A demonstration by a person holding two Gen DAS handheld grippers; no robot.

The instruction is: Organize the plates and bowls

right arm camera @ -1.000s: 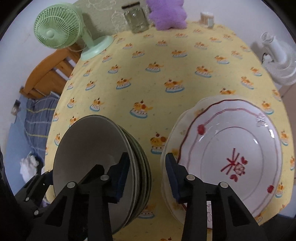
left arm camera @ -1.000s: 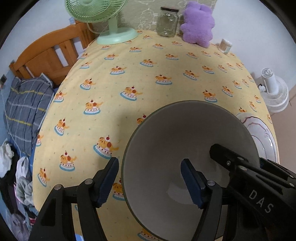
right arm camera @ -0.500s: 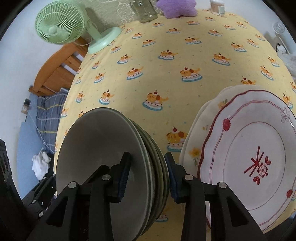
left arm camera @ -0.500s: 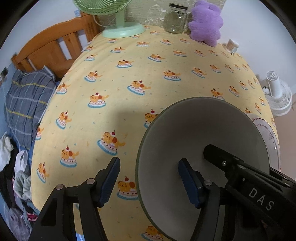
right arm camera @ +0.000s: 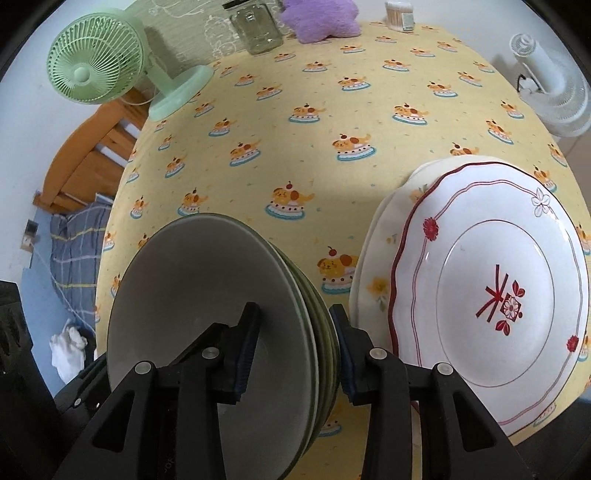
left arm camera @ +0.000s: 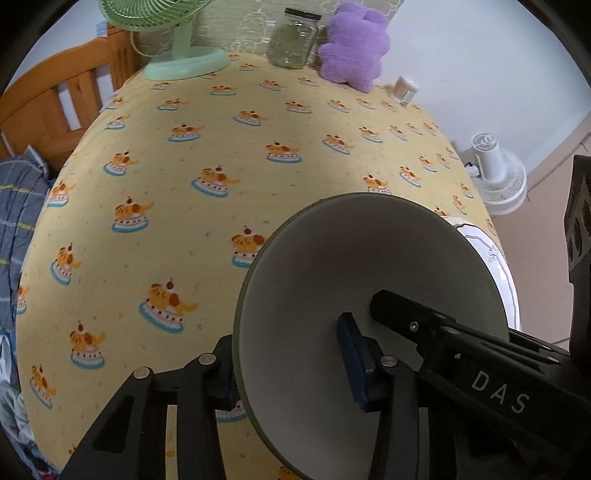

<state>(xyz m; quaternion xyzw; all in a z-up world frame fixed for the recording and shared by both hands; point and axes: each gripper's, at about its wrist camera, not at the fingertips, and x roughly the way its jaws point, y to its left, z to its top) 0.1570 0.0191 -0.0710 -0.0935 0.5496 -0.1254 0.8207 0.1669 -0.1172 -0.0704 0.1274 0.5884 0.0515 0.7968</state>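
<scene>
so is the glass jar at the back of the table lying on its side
No, the glass jar stands upright with its dark lid on top, between the green fan and the purple plush toy.

The left gripper (left arm camera: 291,365) has one finger on each side of a rim, maybe squeezing it. The right gripper (right arm camera: 295,347) is pinched tight, its two blue pads (right arm camera: 341,349) pressing inward.

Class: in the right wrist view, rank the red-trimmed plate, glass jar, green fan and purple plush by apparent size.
1. red-trimmed plate, though nearest the camera
2. green fan
3. purple plush and glass jar: too alike, both cropped.
</scene>
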